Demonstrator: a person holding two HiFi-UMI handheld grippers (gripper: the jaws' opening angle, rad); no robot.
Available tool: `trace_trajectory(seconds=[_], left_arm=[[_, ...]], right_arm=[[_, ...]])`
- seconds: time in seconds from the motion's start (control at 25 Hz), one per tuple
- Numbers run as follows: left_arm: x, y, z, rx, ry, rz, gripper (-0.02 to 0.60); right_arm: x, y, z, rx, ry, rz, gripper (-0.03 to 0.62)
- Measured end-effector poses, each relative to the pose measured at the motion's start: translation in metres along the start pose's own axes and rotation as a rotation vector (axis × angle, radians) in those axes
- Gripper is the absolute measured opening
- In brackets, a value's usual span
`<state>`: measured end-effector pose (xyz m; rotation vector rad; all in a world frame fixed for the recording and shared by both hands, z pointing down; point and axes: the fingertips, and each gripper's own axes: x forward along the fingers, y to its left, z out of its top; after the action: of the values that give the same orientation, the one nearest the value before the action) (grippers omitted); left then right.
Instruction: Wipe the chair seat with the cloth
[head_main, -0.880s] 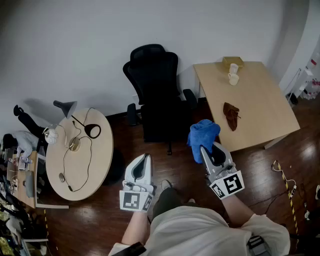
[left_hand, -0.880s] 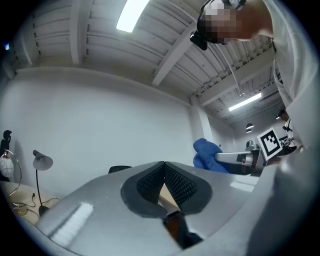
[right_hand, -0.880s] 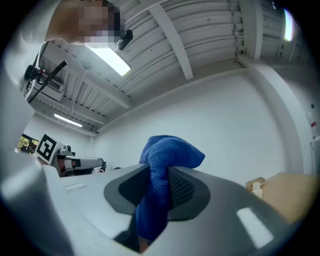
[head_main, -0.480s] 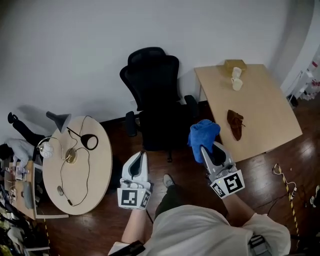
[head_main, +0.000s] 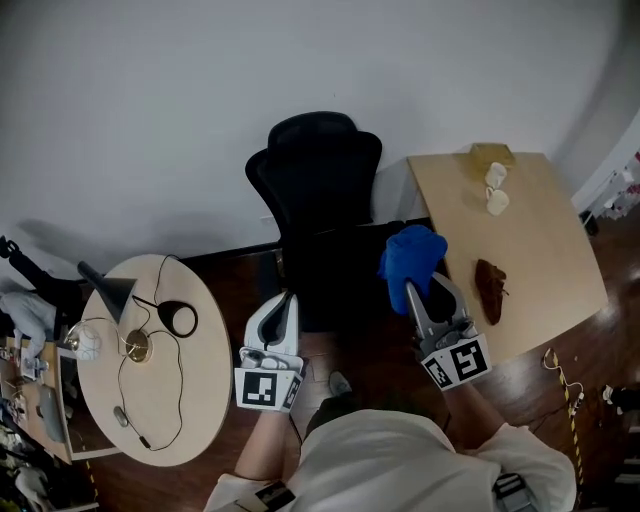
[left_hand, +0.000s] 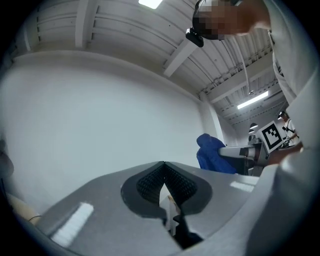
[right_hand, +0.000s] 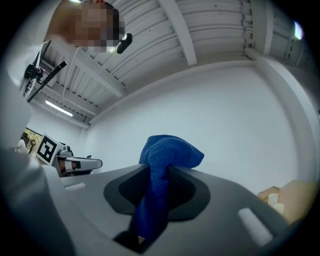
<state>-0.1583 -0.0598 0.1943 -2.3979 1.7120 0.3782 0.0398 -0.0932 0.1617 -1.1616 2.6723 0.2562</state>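
A black office chair stands against the white wall; its seat lies just ahead of both grippers. My right gripper is shut on a blue cloth, which bunches above the jaws over the seat's right side. In the right gripper view the blue cloth is pinched between the jaws and droops over them. My left gripper is shut with nothing in it, near the seat's front left edge. In the left gripper view the blue cloth shows off to the right.
A round table with a lamp, cables and small items stands at the left. A rectangular wooden table at the right carries a brown rag, cups and a box. Dark wood floor lies below.
The view has shifted toward the chair: both grippers now sit closer to the seat, with the cloth over its right edge. Both stay shut as before.
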Motion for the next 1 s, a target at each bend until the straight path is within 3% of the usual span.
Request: trace_trajectory(seconds=[0.16,0.28,0.48,0.6,0.68,0.76,0.88,1.0], left_arm=[[0.048,0.038,-0.022,-0.026,0.014,0.004,0.031],[0.092,0.061,-0.066,-0.033,0.048,0.005,0.031],[0.146,0.101,-0.200,-0.069,0.176,0.069,0.031],[0.167,0.129,-0.301,-0.104,0.193,0.078,0.031],[0.161,0.135,-0.365,-0.073,0.201,0.079,0.031],[0.135,0.127,-0.423,0.006,0.247,0.059,0.031],[0.105,0.124,-0.496,0.055,0.294,0.068,0.031],[0.095,0.130,-0.527,0.061,0.267,0.099,0.031]], right_arm=[[0.051,-0.026,-0.036,0.029,0.062,-0.017,0.098],[0.086,-0.060,-0.086,0.057,0.122,-0.018,0.098],[0.140,-0.121,-0.251,0.178,0.300,-0.008,0.098],[0.176,-0.147,-0.370,0.186,0.320,0.001,0.098],[0.179,-0.150,-0.457,0.199,0.344,0.002,0.098],[0.159,-0.137,-0.532,0.248,0.389,0.000,0.098],[0.125,-0.114,-0.610,0.282,0.408,-0.003,0.098],[0.117,-0.099,-0.650,0.232,0.371,0.010,0.098]])
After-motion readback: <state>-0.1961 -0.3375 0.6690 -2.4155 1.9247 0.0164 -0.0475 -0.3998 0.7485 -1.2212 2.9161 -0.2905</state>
